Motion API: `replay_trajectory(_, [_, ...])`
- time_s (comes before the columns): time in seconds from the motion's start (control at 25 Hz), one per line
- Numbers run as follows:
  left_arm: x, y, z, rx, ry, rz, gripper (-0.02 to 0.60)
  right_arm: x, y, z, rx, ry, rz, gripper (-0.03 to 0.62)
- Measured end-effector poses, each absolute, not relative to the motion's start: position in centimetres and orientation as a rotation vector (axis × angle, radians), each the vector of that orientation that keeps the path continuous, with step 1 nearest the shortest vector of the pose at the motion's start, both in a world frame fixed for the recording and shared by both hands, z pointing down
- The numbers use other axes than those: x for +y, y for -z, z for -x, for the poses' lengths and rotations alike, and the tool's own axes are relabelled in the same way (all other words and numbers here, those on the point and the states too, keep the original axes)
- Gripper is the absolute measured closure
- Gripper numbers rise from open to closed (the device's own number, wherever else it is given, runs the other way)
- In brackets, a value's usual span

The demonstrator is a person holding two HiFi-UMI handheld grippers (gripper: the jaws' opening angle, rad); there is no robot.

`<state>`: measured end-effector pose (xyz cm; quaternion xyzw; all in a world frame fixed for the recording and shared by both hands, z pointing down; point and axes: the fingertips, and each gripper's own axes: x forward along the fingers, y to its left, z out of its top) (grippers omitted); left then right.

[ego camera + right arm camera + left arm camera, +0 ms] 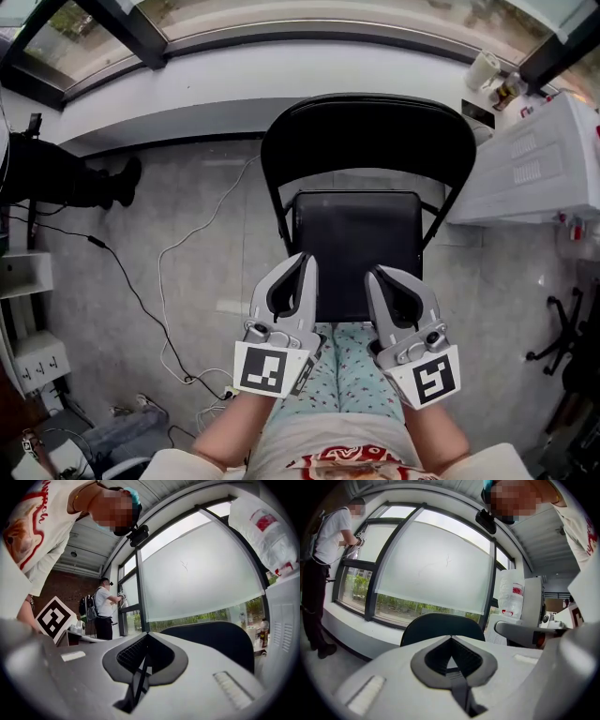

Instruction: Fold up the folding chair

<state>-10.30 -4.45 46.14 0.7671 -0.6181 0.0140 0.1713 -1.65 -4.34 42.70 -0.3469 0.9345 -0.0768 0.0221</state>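
A black folding chair stands unfolded on the grey floor in front of me, with its curved backrest [366, 122] toward the window and its flat seat [356, 244] below it. My left gripper [298, 267] and right gripper [380, 279] hang side by side over the seat's near edge. Both are shut, with nothing between the jaws. In the left gripper view the left gripper [451, 637] points nearly level at the backrest [440, 625]. The right gripper view shows the right gripper [146, 635] with the backrest [220, 639] beyond it to the right.
A white cable [178, 272] winds over the floor left of the chair. A white cabinet [534, 169] stands close on the right, with a black stand's legs [562, 328] below it. A person [328, 550] stands at the window on the left. A white ledge [234, 80] runs behind the chair.
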Motion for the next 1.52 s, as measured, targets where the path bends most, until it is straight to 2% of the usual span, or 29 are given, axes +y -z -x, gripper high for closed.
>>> replay_trajectory(0.48, [-5.3,-54.5,10.7,-1.717,-0.05,-2.129,0.581,-5.3,-50.5,3.1,2.945,0.299,1.087,0.571])
replay_trajectory(0.84, [-6.0,-56.5,10.9,-1.703,-0.083,-2.134,0.581,-5.6,-53.7,3.5,2.955,0.402,1.115,0.571])
replay_trajectory(1.16, [-7.5,-61.6,15.1,-1.733,-0.236,-2.017,0.58,-5.1,-56.5,2.9,2.975,0.487,1.137,0.571])
replay_trajectory(1.32, [-9.1,-64.6,18.1,-1.74,-0.302,-1.947,0.534,-4.5,-58.5,2.1,2.983,0.552,1.184,0.571])
replay_trajectory(1.44, [-10.8,-66.2,19.6,-1.747,-0.351,-1.938,0.455,-4.0,-59.7,1.8,2.993,0.581,1.189,0.571])
replay_trajectory(1.52, [-12.2,-67.0,20.8,-1.772,-0.371,-1.917,0.357,-3.6,-60.1,1.7,2.999,0.602,1.187,0.571])
